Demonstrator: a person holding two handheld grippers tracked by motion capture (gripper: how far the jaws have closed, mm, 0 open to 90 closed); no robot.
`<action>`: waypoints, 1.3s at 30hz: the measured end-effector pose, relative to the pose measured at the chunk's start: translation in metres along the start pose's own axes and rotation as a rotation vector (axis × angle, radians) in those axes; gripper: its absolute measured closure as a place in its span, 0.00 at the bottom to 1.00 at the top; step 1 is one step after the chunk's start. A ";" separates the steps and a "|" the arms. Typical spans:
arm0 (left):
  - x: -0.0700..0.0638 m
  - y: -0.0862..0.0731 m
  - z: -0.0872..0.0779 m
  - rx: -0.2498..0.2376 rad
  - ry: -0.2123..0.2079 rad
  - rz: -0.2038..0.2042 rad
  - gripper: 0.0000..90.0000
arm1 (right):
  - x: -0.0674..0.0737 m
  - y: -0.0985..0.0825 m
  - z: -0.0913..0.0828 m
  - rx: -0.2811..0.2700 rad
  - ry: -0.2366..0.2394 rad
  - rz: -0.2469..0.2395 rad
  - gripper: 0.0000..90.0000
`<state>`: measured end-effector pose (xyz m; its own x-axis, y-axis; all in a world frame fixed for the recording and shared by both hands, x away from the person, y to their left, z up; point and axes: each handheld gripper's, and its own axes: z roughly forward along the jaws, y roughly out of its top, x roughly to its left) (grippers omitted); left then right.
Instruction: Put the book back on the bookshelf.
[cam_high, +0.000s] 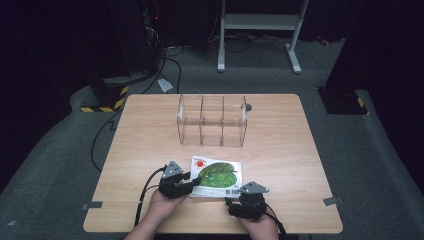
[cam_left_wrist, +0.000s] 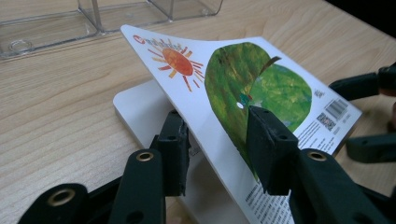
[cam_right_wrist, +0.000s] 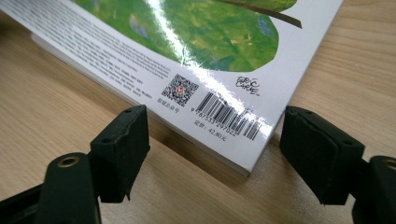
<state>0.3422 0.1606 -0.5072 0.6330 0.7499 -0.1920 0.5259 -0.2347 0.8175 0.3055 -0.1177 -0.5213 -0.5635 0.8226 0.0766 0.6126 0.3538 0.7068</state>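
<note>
Lower centre of the high view, the left gripper (cam_high: 192, 181) pinches the lifted cover of the white picture book with the green leaf (cam_high: 217, 177); the right gripper (cam_high: 239, 196) stands wide at its barcode corner. Above stands a clear plastic three-compartment organiser (cam_high: 212, 120) on the wooden table (cam_high: 280, 150).

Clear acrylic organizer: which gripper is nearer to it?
Left. The left gripper is at the book's left edge, lifting its cover, closer to the clear acrylic organizer. The right gripper sits open at the book's barcode corner, nearer the table's front edge.

Overhead and two close views, book (cam_high: 216, 177) shared
</note>
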 end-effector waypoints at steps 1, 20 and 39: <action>0.000 -0.001 0.000 -0.001 -0.001 -0.002 0.67 | -0.002 0.000 -0.001 -0.004 0.014 0.024 0.28; -0.013 -0.003 -0.009 -0.074 0.048 0.165 0.69 | -0.016 -0.002 -0.008 -0.061 0.008 0.093 0.33; -0.027 -0.005 -0.017 -0.149 0.081 0.306 0.71 | -0.023 0.002 -0.008 -0.117 0.017 0.130 0.36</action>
<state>0.3129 0.1524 -0.4969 0.6982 0.7068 0.1134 0.2261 -0.3680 0.9019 0.3155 -0.1398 -0.5159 -0.4936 0.8500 0.1842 0.6128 0.1897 0.7671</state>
